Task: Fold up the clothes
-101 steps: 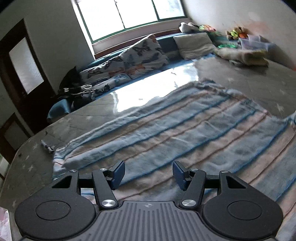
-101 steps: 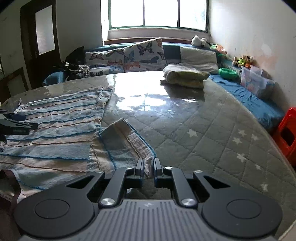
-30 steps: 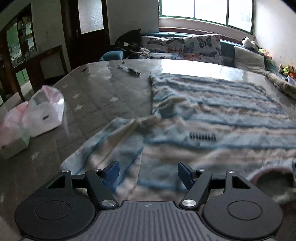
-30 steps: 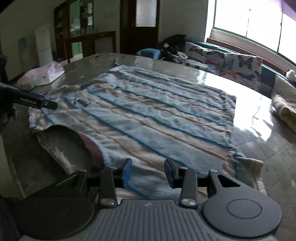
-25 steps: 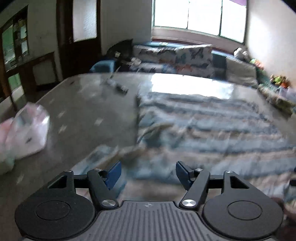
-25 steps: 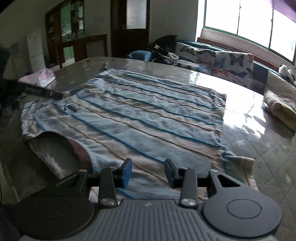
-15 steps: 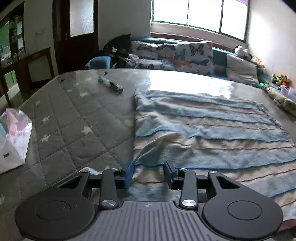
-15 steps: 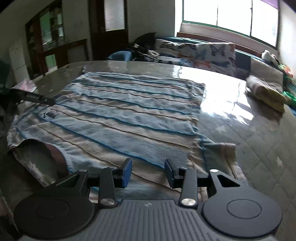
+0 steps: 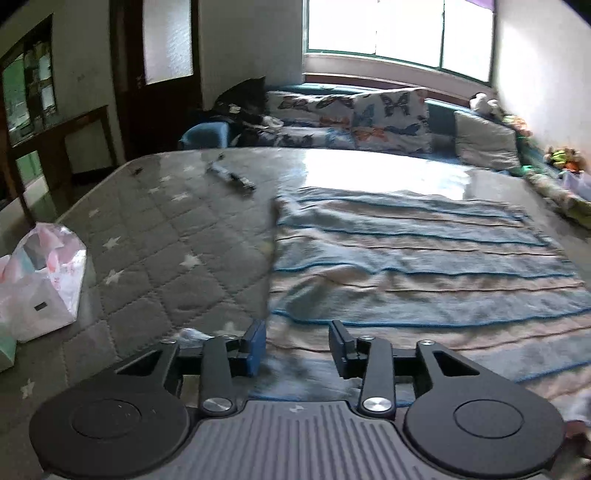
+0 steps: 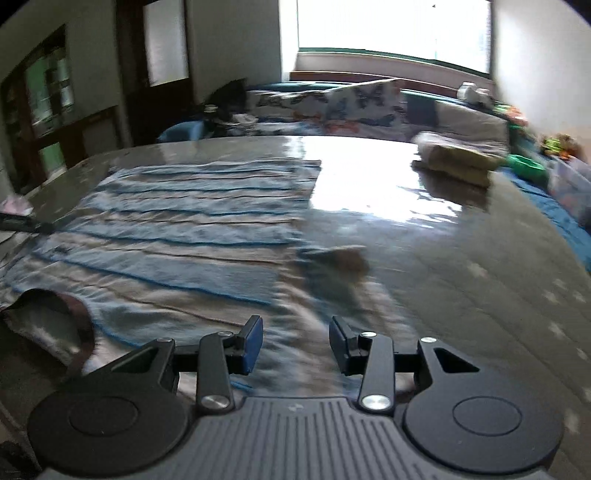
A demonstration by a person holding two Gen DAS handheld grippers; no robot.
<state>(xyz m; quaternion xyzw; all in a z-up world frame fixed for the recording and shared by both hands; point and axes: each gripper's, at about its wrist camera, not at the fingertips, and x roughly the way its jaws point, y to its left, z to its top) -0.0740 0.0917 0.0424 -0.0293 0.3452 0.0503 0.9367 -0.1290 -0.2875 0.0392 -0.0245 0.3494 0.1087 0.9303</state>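
A grey quilted mattress (image 9: 155, 236) with white stars carries the striped shirt (image 9: 406, 266), which lies spread flat with blue and pale bands, its collar (image 10: 74, 325) at the near left in the right wrist view. Behind the mattress runs a sofa with butterfly cushions (image 9: 384, 118) under a bright window (image 9: 399, 29). A folded pile (image 10: 458, 158) sits at the far right of the mattress. A white plastic bag (image 9: 40, 280) rests at the mattress's left edge; its small dark label cannot be read. A dark marker-like object (image 9: 231, 177) lies beyond the shirt's far left corner. A small dark mark (image 10: 61, 252) on the shirt is too blurred to read. The left hand-held gripper (image 9: 297, 345) hangs over the shirt's near left edge, jaws parted, holding nothing. The right hand-held gripper (image 10: 295, 345) hangs over the near right part, jaws likewise apart and empty.
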